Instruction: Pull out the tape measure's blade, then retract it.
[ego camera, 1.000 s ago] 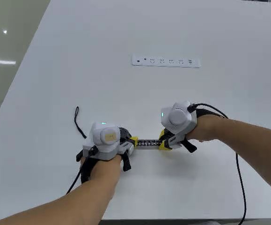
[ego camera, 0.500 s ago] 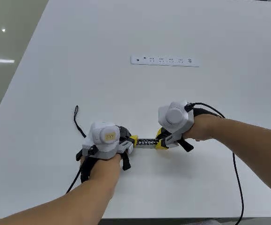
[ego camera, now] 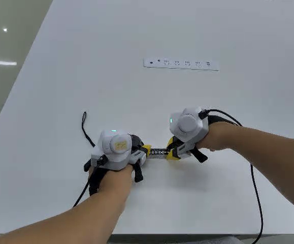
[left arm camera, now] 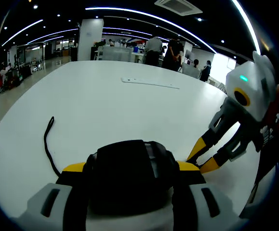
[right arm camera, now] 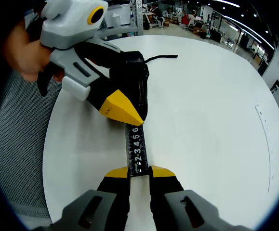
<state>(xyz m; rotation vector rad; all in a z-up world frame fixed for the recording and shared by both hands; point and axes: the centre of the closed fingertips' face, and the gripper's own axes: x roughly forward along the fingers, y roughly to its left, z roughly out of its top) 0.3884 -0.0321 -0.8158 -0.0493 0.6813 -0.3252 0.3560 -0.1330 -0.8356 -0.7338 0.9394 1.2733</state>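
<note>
left gripper jaws clamped on tape measure case | right gripper jaws pinch blade tip | we hold case steady, guide blade straight

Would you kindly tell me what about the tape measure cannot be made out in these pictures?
Tip of the blade: right gripper view, pinched between the fingers of the right gripper.
Blade numbers: head view, too small to read.
Blade's exit slot: left gripper view, behind the tape measure case.
That case: head view, mostly under the left gripper.
</note>
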